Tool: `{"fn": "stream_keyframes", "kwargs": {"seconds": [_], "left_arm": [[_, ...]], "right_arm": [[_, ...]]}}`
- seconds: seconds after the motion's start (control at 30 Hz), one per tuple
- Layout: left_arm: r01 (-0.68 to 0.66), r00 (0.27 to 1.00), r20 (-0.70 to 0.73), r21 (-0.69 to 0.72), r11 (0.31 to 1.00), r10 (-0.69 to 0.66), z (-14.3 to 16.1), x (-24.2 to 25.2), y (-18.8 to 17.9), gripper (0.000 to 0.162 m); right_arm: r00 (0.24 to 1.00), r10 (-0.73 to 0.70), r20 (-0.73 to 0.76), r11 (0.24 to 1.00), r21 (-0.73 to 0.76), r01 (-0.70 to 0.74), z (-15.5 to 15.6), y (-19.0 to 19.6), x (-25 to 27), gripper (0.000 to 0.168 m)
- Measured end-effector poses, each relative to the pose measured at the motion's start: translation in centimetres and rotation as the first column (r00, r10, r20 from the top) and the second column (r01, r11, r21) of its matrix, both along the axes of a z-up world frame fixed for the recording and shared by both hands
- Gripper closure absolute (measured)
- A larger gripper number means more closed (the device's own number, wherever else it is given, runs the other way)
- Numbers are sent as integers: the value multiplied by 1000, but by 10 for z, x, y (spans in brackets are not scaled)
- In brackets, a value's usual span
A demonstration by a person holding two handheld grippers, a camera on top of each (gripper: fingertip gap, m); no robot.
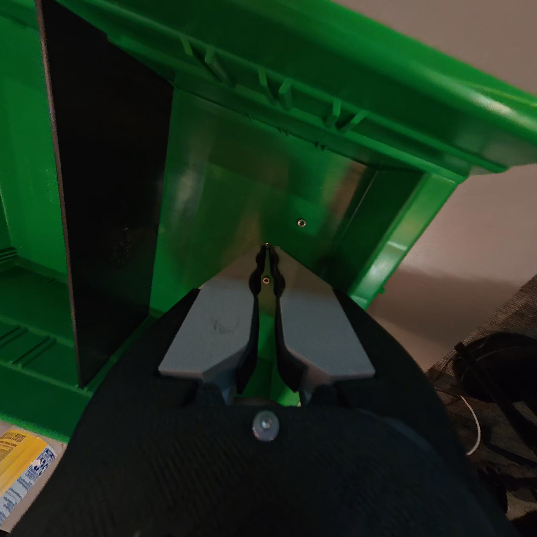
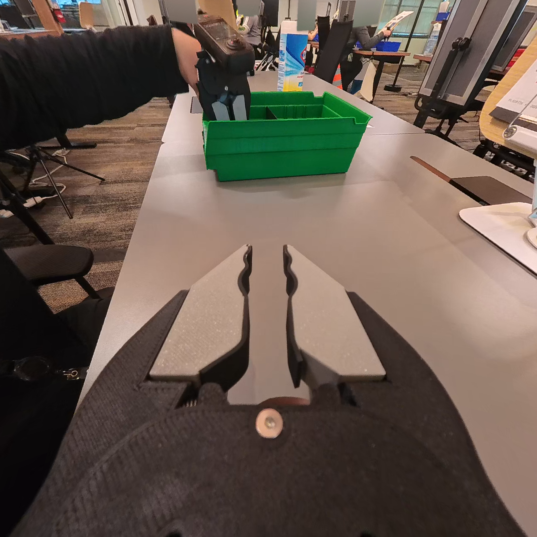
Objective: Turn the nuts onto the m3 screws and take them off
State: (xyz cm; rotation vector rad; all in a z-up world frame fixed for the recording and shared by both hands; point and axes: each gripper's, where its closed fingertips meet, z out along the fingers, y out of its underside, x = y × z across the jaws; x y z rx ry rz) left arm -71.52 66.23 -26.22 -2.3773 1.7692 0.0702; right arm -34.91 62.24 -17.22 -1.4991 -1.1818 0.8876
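Observation:
My left gripper (image 1: 267, 247) points down into the end compartment of a green plastic bin (image 1: 319, 96). Its fingertips are pinched together on a tiny shiny nut at the bin floor. A second small nut (image 1: 301, 223) lies loose on the floor just beyond to the right. A third nut (image 1: 266, 280) shows through the gap between the fingers. In the right wrist view the bin (image 2: 284, 151) stands on the grey table (image 2: 334, 232), and the left gripper (image 2: 229, 112) dips into its left end, tips hidden by the wall. My right gripper (image 2: 267, 250) is open and empty, low over the table, well short of the bin.
A black divider (image 1: 110, 203) splits the bin. A tall blue, white and yellow canister (image 2: 292, 58) stands behind the bin. A white stand base (image 2: 499, 229) sits at the table's right edge. A black chair (image 2: 49, 261) and tripod legs are left of the table. Some 40 centimeters of space lies between my two pairs of fingers.

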Motion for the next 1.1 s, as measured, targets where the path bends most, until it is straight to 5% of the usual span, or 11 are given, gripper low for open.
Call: {"fn": "stream_keyframes", "kwargs": {"seconds": [1.1], "left_arm": [[61,997,-57,114,992,-55,87,40,-3,161]], "right_arm": [[1000,10,-7,1000,-6,-10,0,-2,-2,150]]}}
